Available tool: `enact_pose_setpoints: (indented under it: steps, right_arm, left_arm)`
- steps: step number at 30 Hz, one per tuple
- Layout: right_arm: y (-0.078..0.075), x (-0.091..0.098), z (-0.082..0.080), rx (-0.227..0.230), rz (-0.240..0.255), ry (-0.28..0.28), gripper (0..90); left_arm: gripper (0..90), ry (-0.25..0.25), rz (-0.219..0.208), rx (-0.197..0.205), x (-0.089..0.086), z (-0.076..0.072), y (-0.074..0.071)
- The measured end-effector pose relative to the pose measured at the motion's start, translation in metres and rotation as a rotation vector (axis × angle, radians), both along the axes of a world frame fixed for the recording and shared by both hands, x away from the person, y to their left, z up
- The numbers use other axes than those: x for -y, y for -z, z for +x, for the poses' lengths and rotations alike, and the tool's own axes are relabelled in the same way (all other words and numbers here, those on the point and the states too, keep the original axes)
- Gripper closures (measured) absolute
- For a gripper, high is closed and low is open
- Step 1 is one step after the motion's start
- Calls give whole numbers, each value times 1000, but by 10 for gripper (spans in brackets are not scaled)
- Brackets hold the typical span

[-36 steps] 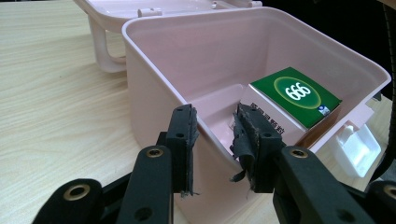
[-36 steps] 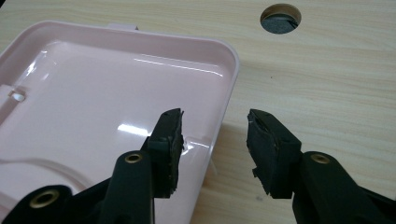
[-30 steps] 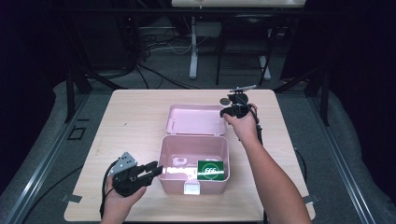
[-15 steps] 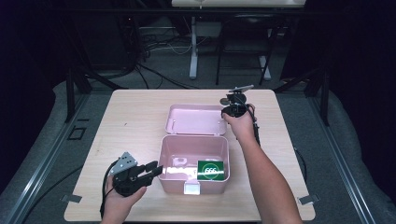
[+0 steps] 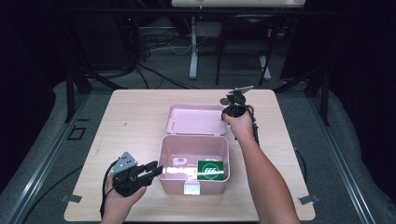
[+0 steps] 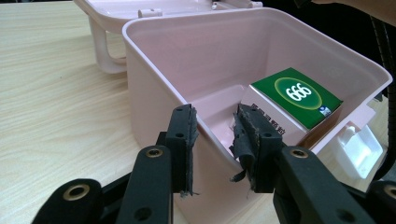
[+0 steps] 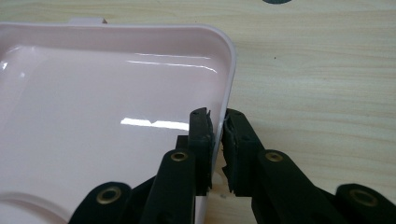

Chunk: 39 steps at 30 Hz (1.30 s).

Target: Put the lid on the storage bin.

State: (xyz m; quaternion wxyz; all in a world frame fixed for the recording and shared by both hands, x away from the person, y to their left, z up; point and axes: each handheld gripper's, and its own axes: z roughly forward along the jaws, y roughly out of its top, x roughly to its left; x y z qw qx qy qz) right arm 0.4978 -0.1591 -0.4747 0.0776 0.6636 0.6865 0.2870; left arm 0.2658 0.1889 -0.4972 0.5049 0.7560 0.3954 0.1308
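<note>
— Where's your right claw?
— My right gripper [image 7: 217, 122] pinches the rim of the pink lid [image 5: 194, 119], which lies flat open behind the pink box [image 5: 193, 148].
— And the left?
— My left gripper [image 6: 215, 128] straddles the box's near wall, jaws apart. A green carton [image 6: 295, 94] sits inside.

The right tongs [image 5: 232, 104] edged slightly farther along the lid's [image 5: 194, 120] rim.
</note>
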Motion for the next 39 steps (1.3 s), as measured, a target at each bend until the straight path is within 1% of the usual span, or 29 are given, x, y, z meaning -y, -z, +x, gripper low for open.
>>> enact_pose_setpoints:
  steps: [4,6,9,13,21,22,23,26,27,31,33,34,36,39]
  right_arm:
    - [-1,1,0,-4,5,0,826]
    - [-1,1,0,-2,15,3,827]
    - [-3,2,0,-3,10,-2,830]
    - [-6,2,-1,3,21,1,835]
    - [-15,5,-6,31,31,-4,847]
    - [-16,6,-6,43,37,-4,847]
    - [-16,6,-6,43,37,-4,847]
    - [-22,9,-10,66,40,-13,851]
    - [-22,9,-10,66,40,-13,851]
    - [-30,10,-14,96,46,-19,857]
    - [-33,10,-16,102,44,-21,858]
    - [-37,10,-18,116,45,-25,861]
    - [-41,9,-20,132,48,-26,863]
    - [-44,9,-22,146,49,-30,866]
  left_arm:
    - [676,0,1,1,0,0,0]
    - [676,0,0,0,0,0,0]
    - [676,0,1,1,0,0,0]
    - [676,-1,4,0,0,0,0]
    - [676,-4,0,-3,1,0,0]
    - [676,-2,-2,1,1,0,0]
    - [676,-2,-2,1,1,0,0]
    - [676,-4,-1,-3,1,0,0]
    - [676,-4,-1,-3,1,0,0]
    - [676,-4,3,-2,1,0,0]
    - [676,-4,3,-2,1,0,0]
    - [676,-7,1,-2,1,0,0]
    - [676,-5,5,1,1,-1,0]
    - [675,-7,7,4,1,-1,0]
